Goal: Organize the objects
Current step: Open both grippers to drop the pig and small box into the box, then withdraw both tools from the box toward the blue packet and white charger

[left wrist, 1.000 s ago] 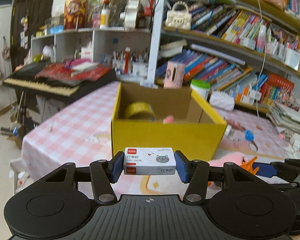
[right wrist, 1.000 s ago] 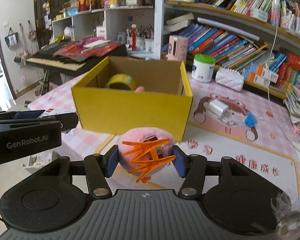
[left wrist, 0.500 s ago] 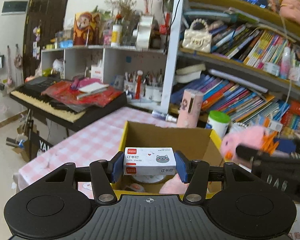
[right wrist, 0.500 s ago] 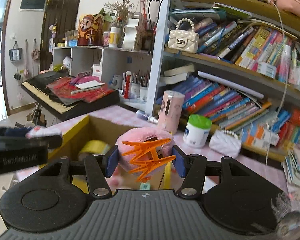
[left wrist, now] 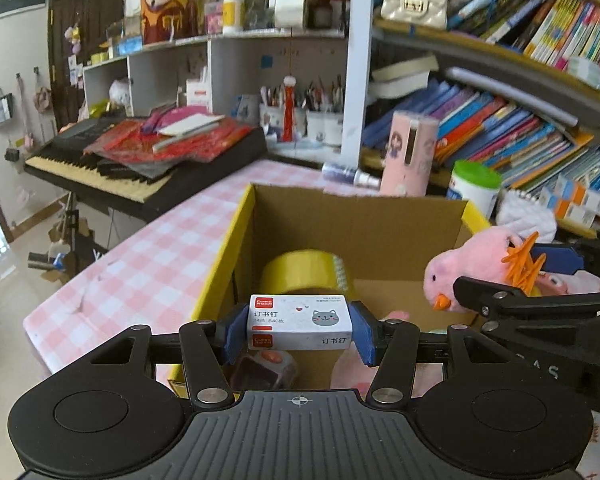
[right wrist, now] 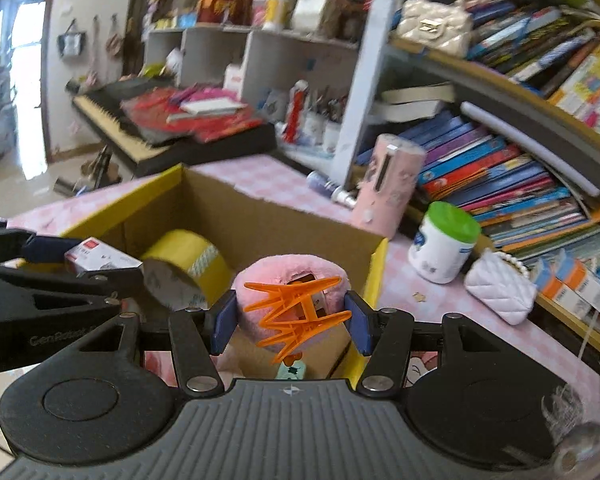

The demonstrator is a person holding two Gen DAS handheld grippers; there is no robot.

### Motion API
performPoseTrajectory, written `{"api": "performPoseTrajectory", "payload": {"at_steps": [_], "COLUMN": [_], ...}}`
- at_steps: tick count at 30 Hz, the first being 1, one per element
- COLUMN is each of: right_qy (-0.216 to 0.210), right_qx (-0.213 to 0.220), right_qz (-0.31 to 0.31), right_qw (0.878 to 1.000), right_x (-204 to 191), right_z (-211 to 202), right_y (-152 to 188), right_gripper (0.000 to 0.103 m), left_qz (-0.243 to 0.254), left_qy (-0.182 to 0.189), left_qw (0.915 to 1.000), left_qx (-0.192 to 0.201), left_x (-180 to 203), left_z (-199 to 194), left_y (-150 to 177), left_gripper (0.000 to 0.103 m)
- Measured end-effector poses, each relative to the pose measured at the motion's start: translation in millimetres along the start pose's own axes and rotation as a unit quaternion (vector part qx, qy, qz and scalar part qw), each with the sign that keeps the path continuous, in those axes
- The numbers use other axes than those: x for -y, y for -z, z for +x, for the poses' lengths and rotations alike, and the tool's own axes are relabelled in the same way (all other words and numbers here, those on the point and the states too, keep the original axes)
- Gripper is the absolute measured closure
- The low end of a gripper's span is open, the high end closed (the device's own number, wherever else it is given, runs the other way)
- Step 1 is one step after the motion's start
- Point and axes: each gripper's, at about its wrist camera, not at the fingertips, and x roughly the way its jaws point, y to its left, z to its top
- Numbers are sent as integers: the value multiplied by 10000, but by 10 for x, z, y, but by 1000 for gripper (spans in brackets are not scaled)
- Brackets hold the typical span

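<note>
The left gripper (left wrist: pixel 299 329) pinches a small white staple box (left wrist: pixel 299 327) by its two ends, while the right gripper (right wrist: pixel 288 317) clamps a pink plush toy (right wrist: pixel 290 286) tangled with an orange clip (right wrist: pixel 296 312). Both hover above the open yellow cardboard box (left wrist: pixel 236 240), apparently ready to drop their loads beside the yellow tape roll (left wrist: pixel 304 270) inside, on the pink checked table (left wrist: pixel 140 264).
</note>
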Motion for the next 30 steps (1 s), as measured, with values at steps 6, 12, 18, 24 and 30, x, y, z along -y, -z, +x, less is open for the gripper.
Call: {"api": "performPoseTrajectory", "payload": {"at_steps": [6, 12, 18, 24, 30], "right_qy": [-188, -276, -134, 50, 339], "right_qx": [-331, -621, -617, -388, -30], "right_qz": [-260, -226, -230, -13, 262], "right_qw": [9989, 9974, 9977, 9992, 9991], "right_x": [-11, -6, -16, -2, -64], "right_z": [253, 396, 344, 136, -189], "right_y": [42, 97, 88, 56, 41], "right_gripper": [49, 49, 44, 33, 22], "left_qz": [72, 124, 42, -140, -263], "left_qy": [-103, -44, -41, -3, -6], "left_qw": [9996, 9997, 10000, 9996, 9984], "left_qx": [-238, -186, -70, 229, 506], "left_x": [35, 63, 34, -45, -133], "left_z": [137, 140, 45, -176, -434], "left_y": [50, 35, 30, -16, -28], "left_gripper": [49, 49, 37, 24, 17]}}
